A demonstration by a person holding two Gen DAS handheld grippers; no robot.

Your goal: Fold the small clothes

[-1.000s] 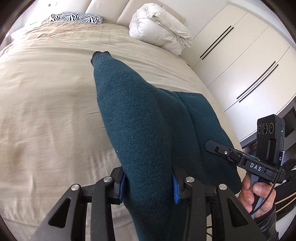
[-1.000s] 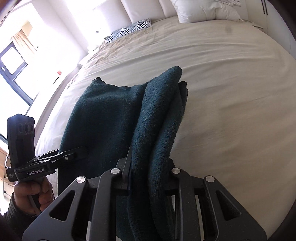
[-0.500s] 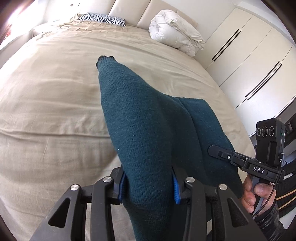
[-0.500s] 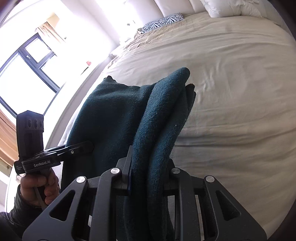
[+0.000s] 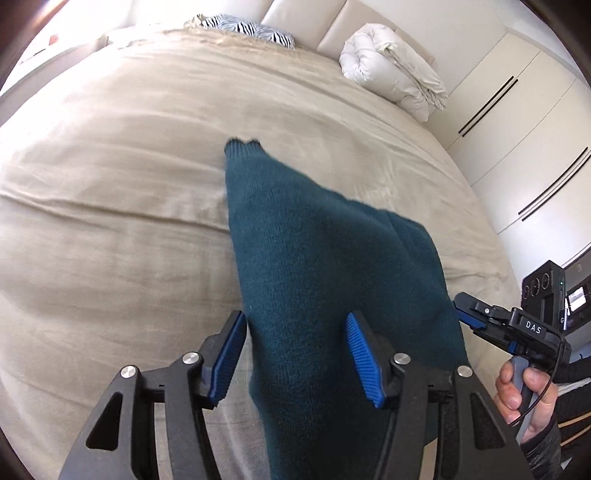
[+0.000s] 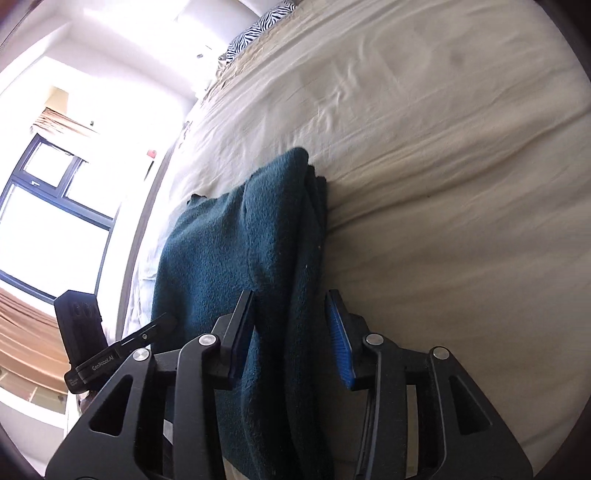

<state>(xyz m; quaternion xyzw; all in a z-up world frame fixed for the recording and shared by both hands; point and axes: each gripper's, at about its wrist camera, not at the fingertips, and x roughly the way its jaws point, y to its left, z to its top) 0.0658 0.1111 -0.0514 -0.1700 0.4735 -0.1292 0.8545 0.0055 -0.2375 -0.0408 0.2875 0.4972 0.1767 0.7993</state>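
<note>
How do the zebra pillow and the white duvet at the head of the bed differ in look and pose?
The zebra pillow has black and white stripes and lies flat; the white duvet is plain, rolled into a thick bundle. The pillow sits nearer the middle, the duvet toward the wardrobe side. Both rest against the headboard.

Daylight floods the room. In the right wrist view the window (image 6: 55,221) is blown out to pure white, and glare washes over the wall beside it. The bed (image 6: 443,184) near that window is pale and overexposed, and its creases are smeared by motion blur. In the left wrist view the light is softer and even; the sweater (image 5: 314,277) has fuzzy edges, and a soft shadow lies beside it. Both views bend strongly at the rim, with dark vignetted corners.
</note>
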